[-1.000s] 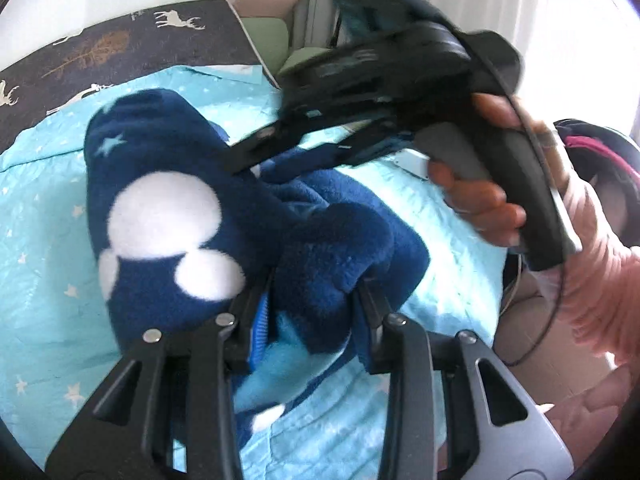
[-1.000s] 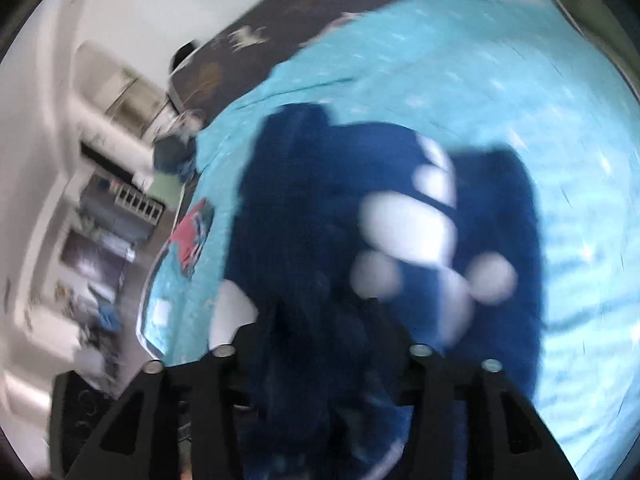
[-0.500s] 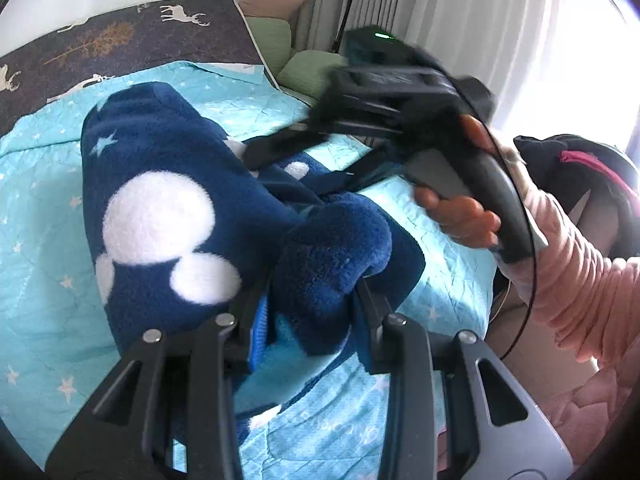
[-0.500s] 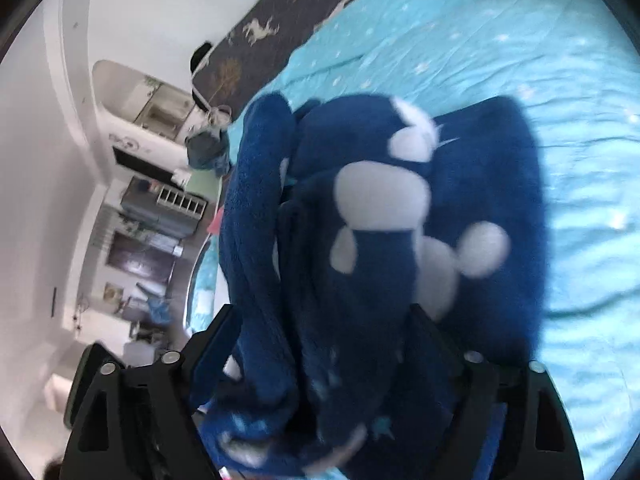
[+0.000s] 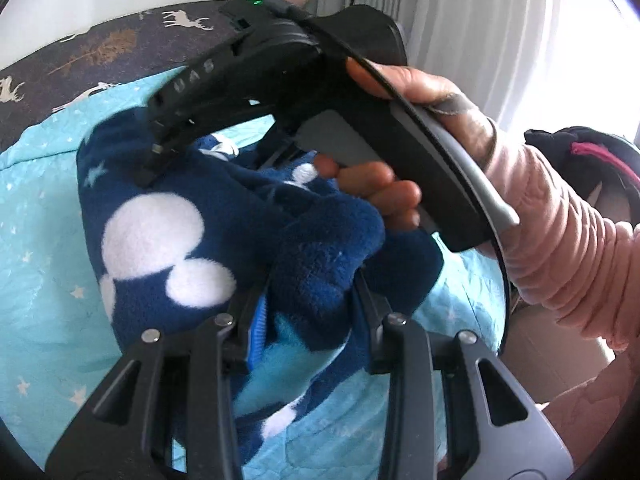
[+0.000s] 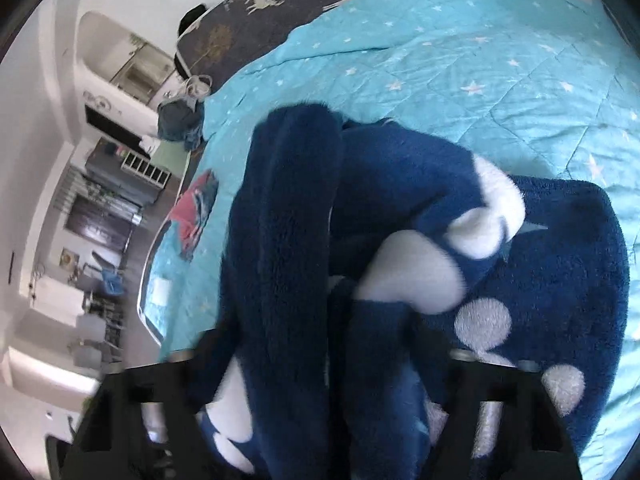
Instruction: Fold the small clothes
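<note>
Left hand-held gripper [image 5: 308, 296] | clamps bunched, plush navy fleece garment [image 5: 208, 208]

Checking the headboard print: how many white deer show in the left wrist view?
3 white deer on the dark headboard: one near its top, one at the far left edge, one by the blue quilt. The right gripper may hide others.
</note>
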### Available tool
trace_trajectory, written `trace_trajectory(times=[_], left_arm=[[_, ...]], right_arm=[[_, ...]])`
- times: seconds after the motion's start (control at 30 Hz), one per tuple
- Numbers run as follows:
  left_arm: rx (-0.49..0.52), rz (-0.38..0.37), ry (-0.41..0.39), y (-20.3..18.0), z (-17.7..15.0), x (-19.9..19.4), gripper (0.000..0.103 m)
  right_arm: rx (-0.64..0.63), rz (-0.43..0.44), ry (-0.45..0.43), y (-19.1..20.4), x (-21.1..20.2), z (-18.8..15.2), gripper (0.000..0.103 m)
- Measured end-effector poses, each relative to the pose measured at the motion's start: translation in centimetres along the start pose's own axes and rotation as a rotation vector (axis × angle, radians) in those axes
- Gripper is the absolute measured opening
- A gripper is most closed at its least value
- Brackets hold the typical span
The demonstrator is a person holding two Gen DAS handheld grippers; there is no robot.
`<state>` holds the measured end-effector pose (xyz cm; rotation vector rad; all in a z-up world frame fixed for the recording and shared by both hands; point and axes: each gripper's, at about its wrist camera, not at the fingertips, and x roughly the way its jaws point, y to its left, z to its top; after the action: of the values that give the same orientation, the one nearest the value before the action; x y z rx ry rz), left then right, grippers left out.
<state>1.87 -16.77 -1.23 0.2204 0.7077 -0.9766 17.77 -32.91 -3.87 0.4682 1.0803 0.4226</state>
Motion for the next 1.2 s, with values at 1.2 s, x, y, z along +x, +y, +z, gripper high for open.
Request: trace_trajectory(times=[1.2], left_arm=[[0.200, -0.176, 0.106, -8.8, 2.2, 5.5, 0.044]], right_arm=[[-0.037, -0.128, -0.084, -5.3, -11.6, -11.5, 0.033]])
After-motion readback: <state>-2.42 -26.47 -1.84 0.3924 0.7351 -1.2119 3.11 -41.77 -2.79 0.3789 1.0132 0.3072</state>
